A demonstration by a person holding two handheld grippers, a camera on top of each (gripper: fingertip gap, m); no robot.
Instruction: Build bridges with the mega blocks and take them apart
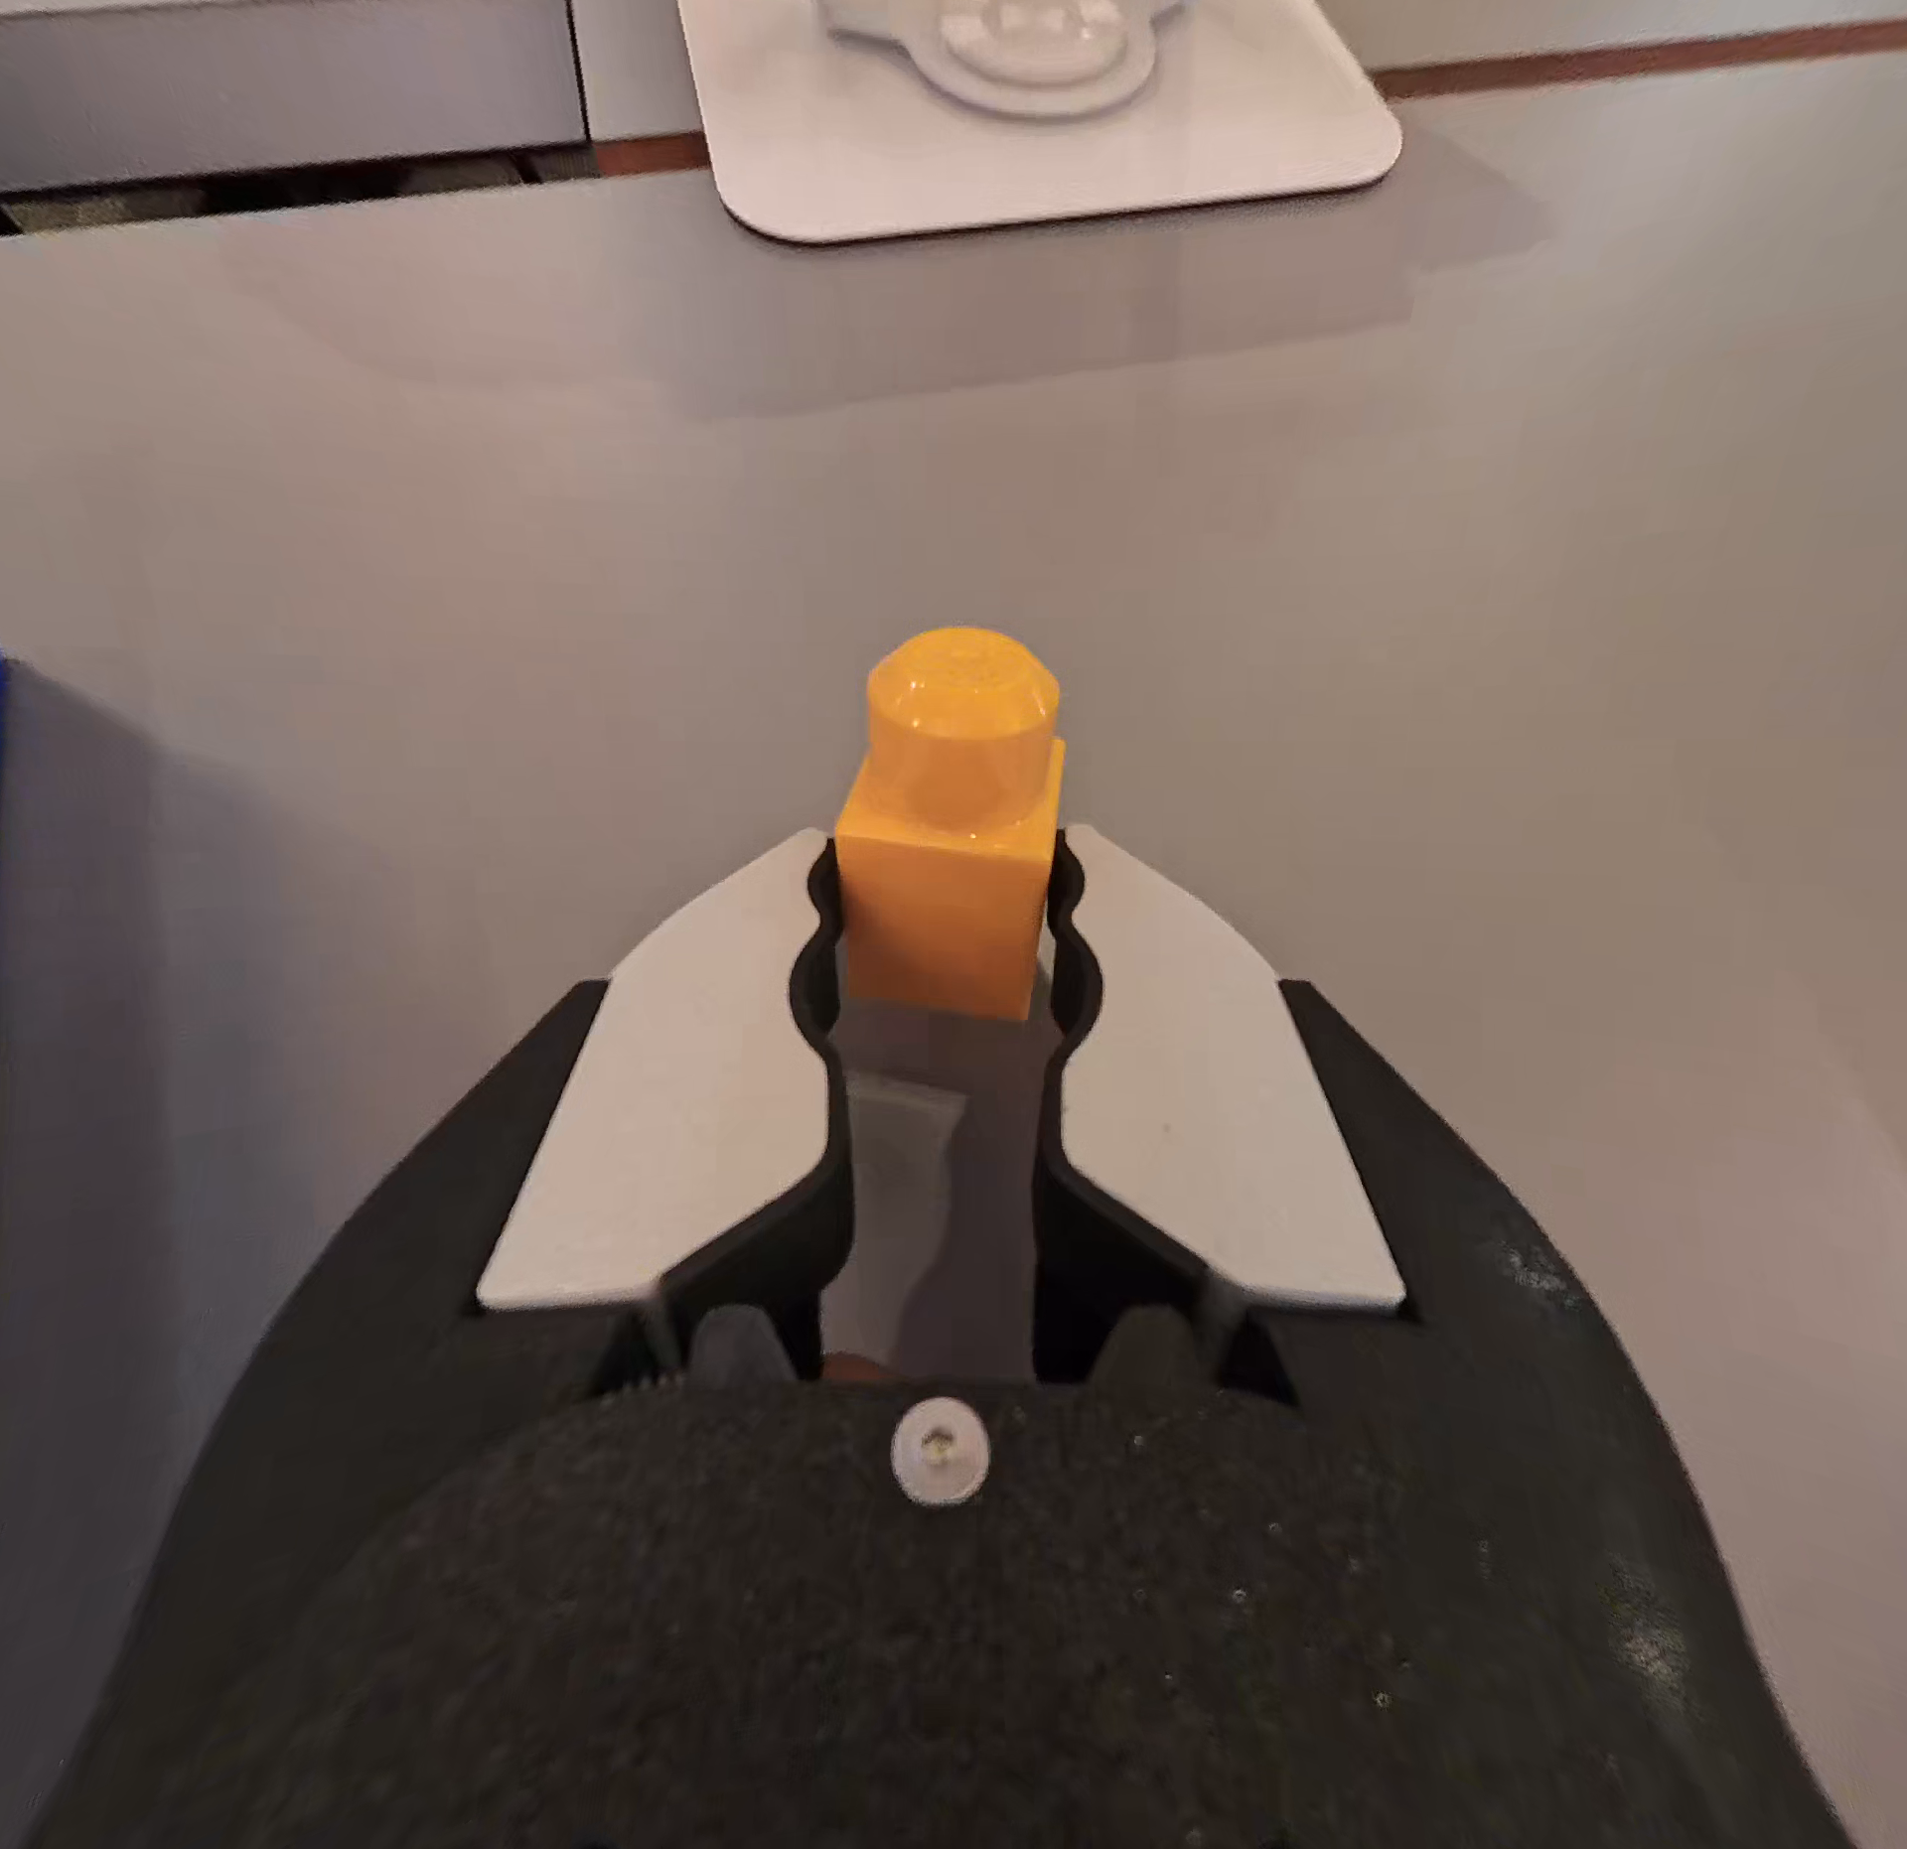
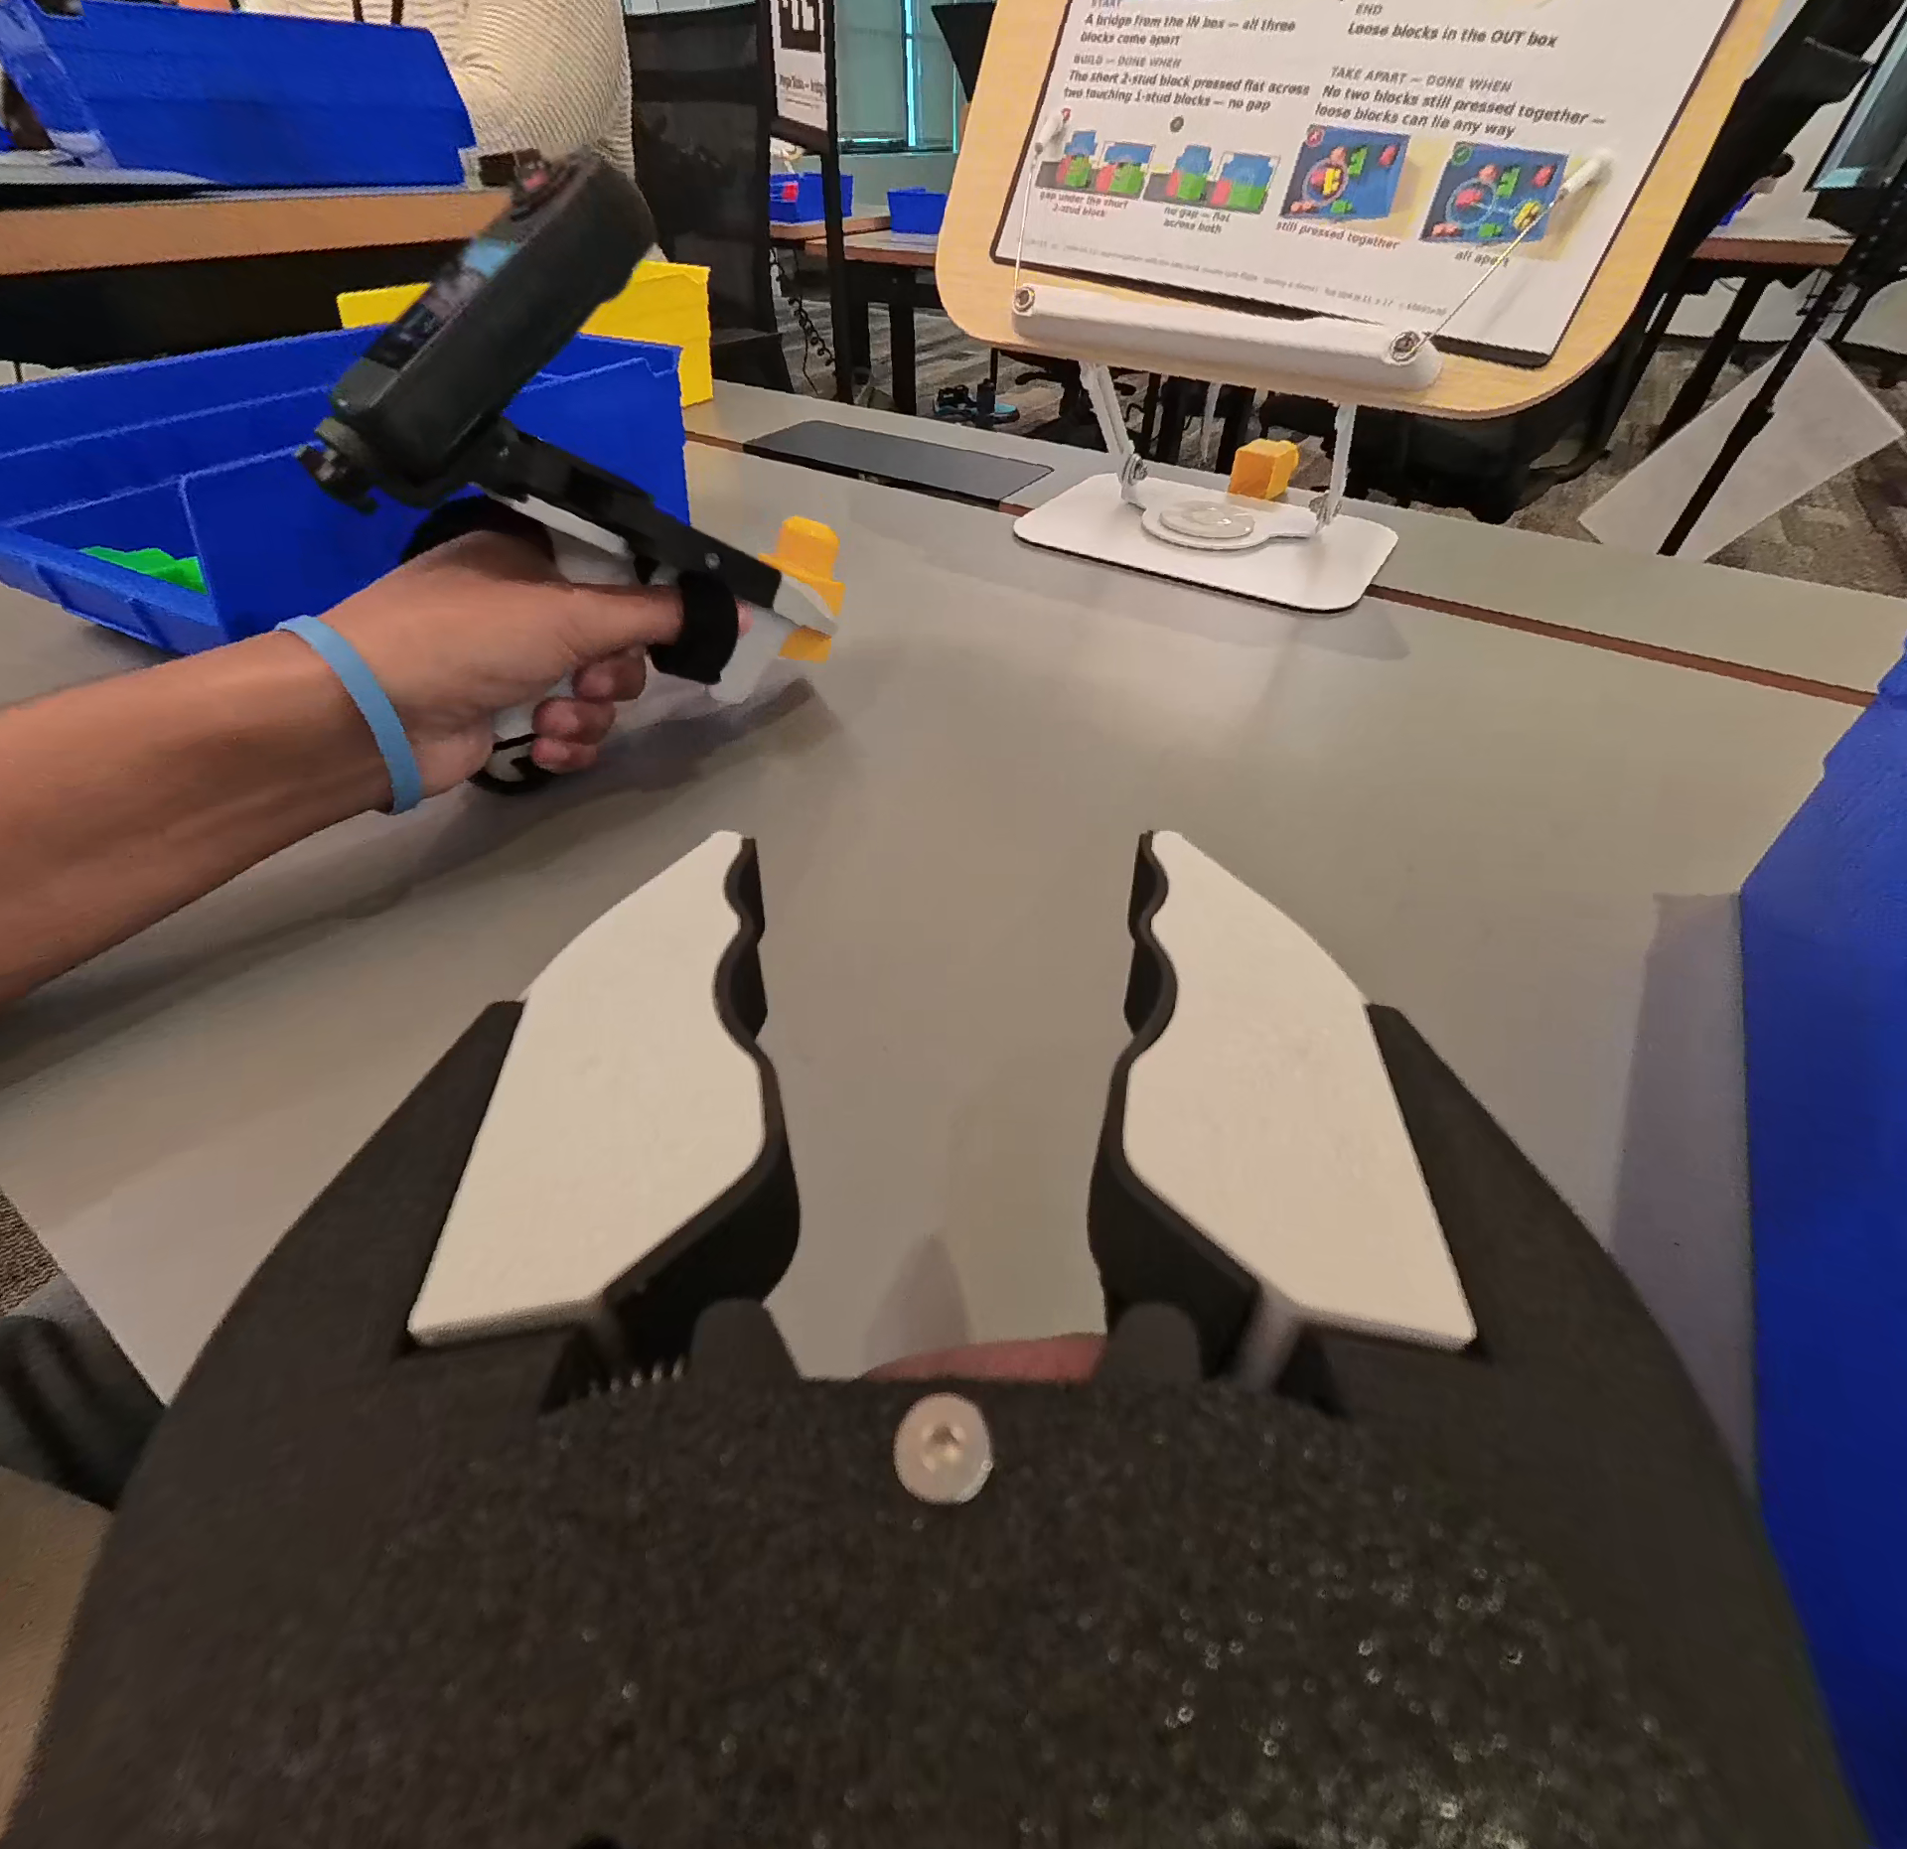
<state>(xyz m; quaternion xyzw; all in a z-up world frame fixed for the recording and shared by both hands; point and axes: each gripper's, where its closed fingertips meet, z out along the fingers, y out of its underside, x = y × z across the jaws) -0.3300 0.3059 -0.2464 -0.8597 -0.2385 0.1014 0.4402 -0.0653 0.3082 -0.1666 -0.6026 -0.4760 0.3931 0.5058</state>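
My left tongs [image 1: 944, 923] pinch the orange one-stud block [image 1: 955, 850] upright, above the bench [image 1: 1445, 665]. Right tongs [image 2: 944, 933] spread wide, empty. Risk: only the tips grip smooth plastic; block may twist or slip at set-down.

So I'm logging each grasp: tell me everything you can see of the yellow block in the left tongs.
The yellow one-stud block is glossy, smooth plastic: a square body topped by one round stud. It stands upright, stud up, clamped on its two sides between the wavy black pads of the left tongs. In the right wrist view it sits just above the grey table, with its stud and bottom edge poking out of the tongs.
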